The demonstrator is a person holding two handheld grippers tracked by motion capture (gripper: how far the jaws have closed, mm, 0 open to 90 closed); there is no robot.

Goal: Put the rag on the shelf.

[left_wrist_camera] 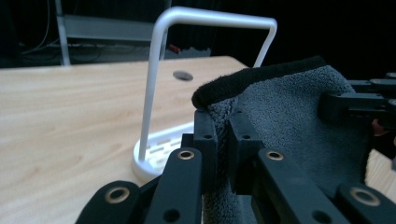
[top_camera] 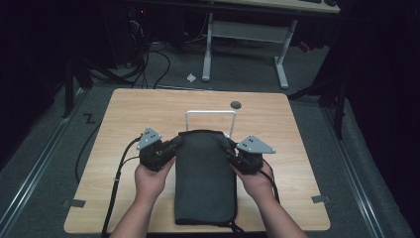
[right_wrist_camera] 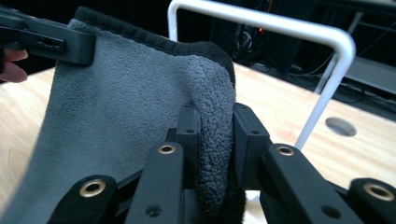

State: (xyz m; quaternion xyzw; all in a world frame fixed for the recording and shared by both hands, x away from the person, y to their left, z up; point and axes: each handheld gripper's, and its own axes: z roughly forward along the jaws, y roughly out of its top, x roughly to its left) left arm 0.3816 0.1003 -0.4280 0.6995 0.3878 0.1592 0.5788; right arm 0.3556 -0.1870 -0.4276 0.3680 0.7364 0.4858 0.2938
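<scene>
The left gripper point(left_wrist_camera: 222, 140) pinches the near corner of a grey towel point(top_camera: 205, 173), its jaws nearly closed on the folded edge. The right gripper point(right_wrist_camera: 215, 140) clamps the opposite corner likewise. Beyond both sets of fingertips stands a white wire rack point(top_camera: 210, 115). The gripper views reveal the rack's slotted base point(left_wrist_camera: 154, 154); the high view shows the towel trailing back along the wooden table point(top_camera: 124, 114).

A dimly lit lab or recording room is suggested: a small wooden table point(top_camera: 148, 109) is set on grey carpet point(top_camera: 44, 163), metal rails point(top_camera: 34, 171) run along the floor, and cables point(top_camera: 148, 59) are tangled beneath a desk point(top_camera: 245, 29) behind.
</scene>
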